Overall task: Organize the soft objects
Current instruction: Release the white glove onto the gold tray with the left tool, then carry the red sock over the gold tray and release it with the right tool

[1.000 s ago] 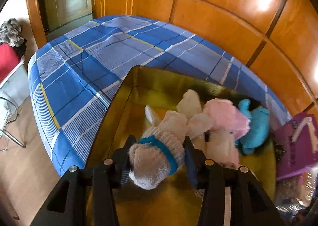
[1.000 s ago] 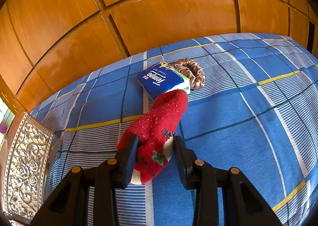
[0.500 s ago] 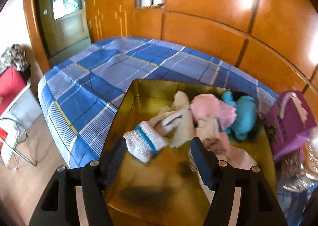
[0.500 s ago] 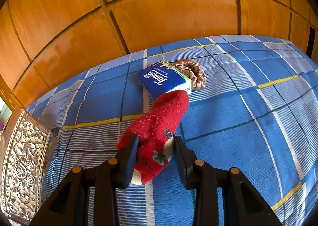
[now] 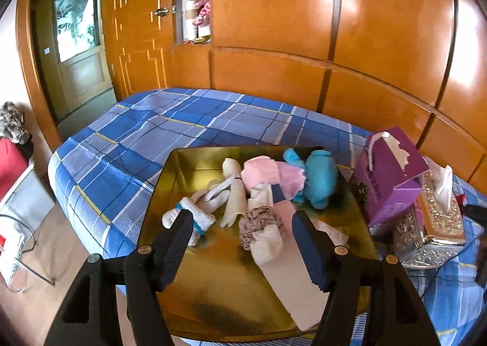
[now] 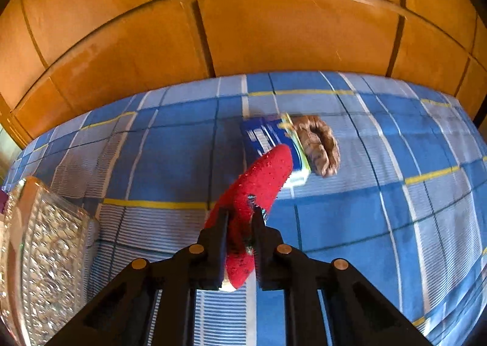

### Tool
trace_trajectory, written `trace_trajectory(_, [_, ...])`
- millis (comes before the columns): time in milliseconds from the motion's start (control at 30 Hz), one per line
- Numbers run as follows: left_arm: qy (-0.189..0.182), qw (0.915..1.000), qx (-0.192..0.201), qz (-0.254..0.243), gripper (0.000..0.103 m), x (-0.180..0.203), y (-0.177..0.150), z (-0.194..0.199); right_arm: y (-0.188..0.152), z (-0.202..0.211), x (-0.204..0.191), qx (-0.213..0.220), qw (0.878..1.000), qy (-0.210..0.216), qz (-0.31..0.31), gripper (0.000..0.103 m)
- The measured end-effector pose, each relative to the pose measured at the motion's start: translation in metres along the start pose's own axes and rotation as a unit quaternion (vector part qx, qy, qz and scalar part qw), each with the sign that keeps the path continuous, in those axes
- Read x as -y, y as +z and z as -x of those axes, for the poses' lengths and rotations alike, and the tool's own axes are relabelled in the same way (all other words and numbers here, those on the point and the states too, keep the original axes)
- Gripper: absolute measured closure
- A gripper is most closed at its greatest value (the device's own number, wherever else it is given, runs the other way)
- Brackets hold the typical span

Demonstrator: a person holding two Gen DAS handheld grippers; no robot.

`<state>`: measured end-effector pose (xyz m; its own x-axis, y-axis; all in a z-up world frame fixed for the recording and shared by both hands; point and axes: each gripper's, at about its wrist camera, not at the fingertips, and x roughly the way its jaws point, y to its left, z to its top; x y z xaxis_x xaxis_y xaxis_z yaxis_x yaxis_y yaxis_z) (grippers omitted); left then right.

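Note:
In the left wrist view a gold tray [image 5: 213, 294] lies on the bed with several soft items in it: a white sock with a blue band [image 5: 188, 218], cream socks [image 5: 234, 190], a pink cloth [image 5: 274, 174], a teal plush [image 5: 319, 178] and a beige scrunchie [image 5: 258, 221]. My left gripper [image 5: 242, 225] hovers open above the tray's near half with nothing between its fingers. In the right wrist view my right gripper [image 6: 240, 215] is shut on a red sock [image 6: 261, 181], lifted off the blue plaid bedsheet [image 6: 350, 215].
A blue tissue pack [image 6: 268, 139] and a brown scrunchie [image 6: 319, 145] lie on the bed beyond the red sock. A purple box [image 5: 389, 181] and a silver ornate tissue box [image 5: 432, 224] stand right of the tray. Wooden panels back the bed; its edge drops at left.
My left gripper opened, let the white sock drop into the tray and pulled up and back. My right gripper closed tight on the red sock and raised it off the sheet.

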<state>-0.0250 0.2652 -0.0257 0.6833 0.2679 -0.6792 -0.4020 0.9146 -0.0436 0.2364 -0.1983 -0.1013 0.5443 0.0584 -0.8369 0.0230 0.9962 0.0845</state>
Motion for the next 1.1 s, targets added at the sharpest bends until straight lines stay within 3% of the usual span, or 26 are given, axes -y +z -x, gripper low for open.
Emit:
trace_trajectory(367, [-0.013,0.9999,-0.004,-0.006,0.035,0.005,-0.008,0.004,0.047,0.034,-0.039,0.033,0.998,0.001,0.05,0.09])
trace_trajectory(600, [-0.017,0.9998,-0.007,-0.008,0.035,0.006,-0.013,0.004,0.08,0.07,-0.112,0.062,0.989,0.039,0.131,0.09])
trace_trajectory(833, [-0.016,0.9998,-0.006,-0.004,0.035,0.001,-0.015,0.005,0.065,0.112,-0.202,0.075,0.963,0.124,0.229,0.09])
trace_trajectory(1100, [-0.013,0.9999,-0.004,0.005,0.035,-0.005,-0.015,0.005,0.004,0.148,-0.281,0.047,0.913,0.233,0.332,0.09])
